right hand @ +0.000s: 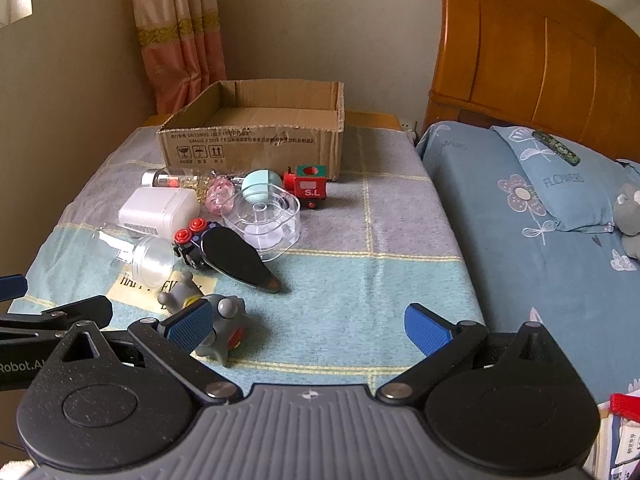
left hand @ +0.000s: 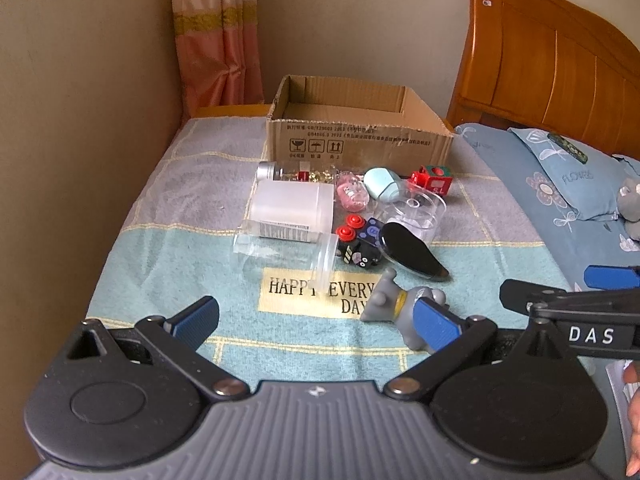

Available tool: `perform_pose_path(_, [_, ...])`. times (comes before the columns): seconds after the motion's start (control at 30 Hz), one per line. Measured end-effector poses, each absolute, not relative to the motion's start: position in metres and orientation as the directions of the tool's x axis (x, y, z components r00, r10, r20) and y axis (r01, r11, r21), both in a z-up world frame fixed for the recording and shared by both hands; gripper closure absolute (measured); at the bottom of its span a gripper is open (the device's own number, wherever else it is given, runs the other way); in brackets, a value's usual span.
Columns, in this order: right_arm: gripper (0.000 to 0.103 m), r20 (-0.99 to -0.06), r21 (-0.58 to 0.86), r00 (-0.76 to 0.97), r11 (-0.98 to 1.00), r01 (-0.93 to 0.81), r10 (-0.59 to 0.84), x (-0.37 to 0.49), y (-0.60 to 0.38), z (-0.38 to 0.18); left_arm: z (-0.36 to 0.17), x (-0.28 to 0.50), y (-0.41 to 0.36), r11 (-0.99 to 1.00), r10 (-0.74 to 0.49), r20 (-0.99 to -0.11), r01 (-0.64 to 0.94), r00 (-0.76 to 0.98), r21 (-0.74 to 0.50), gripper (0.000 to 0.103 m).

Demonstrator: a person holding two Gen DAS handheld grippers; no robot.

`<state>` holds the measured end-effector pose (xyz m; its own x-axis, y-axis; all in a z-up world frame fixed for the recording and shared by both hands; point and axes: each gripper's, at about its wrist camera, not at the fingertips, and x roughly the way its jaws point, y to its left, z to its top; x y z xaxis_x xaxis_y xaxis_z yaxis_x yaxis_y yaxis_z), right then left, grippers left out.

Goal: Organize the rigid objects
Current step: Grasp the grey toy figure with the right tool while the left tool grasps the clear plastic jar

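An open cardboard box stands at the back of the cloth-covered table. In front of it lie a frosted white jar, a clear jar, a small bottle, a pink toy, a pale blue egg shape, a red toy train, a clear square container, a black toy car and a black oval piece. A grey figure lies nearest. My left gripper is open, its right finger by the figure. My right gripper is open and empty.
A bed with a blue pillow and wooden headboard lies to the right. A wall and pink curtain stand at left and behind. The cloth covers the table. The right gripper's body reaches in at the left wrist view's right.
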<state>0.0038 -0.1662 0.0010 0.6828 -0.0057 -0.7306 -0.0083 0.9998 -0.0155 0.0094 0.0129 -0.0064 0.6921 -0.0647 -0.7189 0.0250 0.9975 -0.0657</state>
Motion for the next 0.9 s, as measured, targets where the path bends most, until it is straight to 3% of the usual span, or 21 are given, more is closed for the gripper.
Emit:
perform_pose_path(0.43, [0.000, -0.812, 0.018, 0.578, 0.992, -0.125, 0.087, 0.038, -0.149, -0.033, -0.026, 0.034, 0.036, 0.998, -0.062, -0.751, 0.018, 0.657, -0.067, 0.001])
perform_pose_path(0.9, [0.000, -0.870, -0.066, 0.485, 0.956, -0.284, 0.084, 0.073, -0.119, -0.078, -0.043, 0.059, 0.060, 0.998, -0.064, -0.776, 0.034, 0.627, -0.054, 0.001])
